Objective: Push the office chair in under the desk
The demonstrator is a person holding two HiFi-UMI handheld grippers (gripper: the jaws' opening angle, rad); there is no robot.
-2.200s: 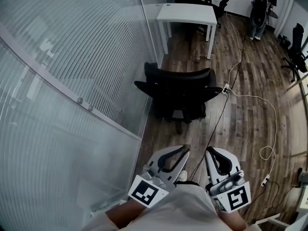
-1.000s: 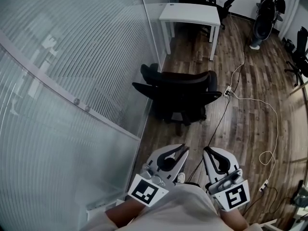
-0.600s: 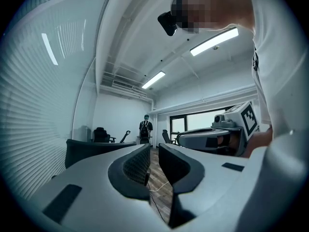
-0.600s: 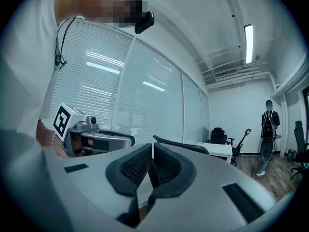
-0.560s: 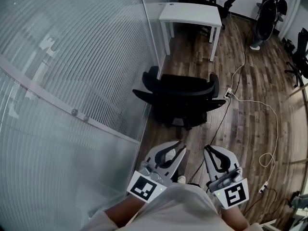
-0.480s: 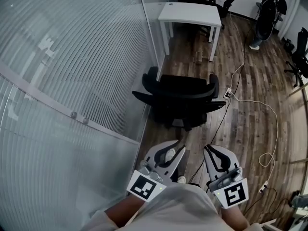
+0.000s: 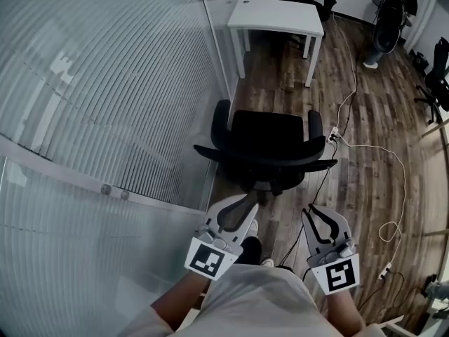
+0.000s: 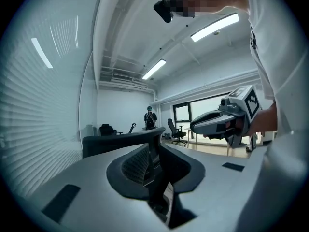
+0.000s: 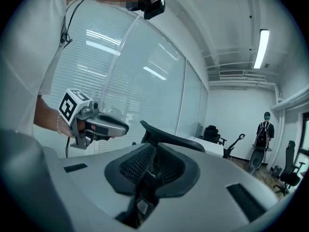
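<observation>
Where the ribbed glass partition (image 7: 105,83) fills the left side of the head view, wood plank floor (image 7: 365,104) runs along its right.

- White desk (image 7: 277,11) at the far end, against the partition.
- Black office chair (image 7: 270,135) well short of the desk, not under it. Seat faces the desk, backrest toward the person, left armrest just beside the glass.
- Left gripper (image 7: 247,201): jaws drawn together to a slit, nothing between them. Tip points at the chair's backrest and sits close behind it; cannot tell whether it touches.
- Right gripper (image 7: 310,213): jaws closed tight, empty. Held a little farther back, apart from the chair.
- White cable (image 7: 393,160) loops over the floor at right, leading from a power strip (image 7: 332,133) near the chair's right armrest.
</observation>
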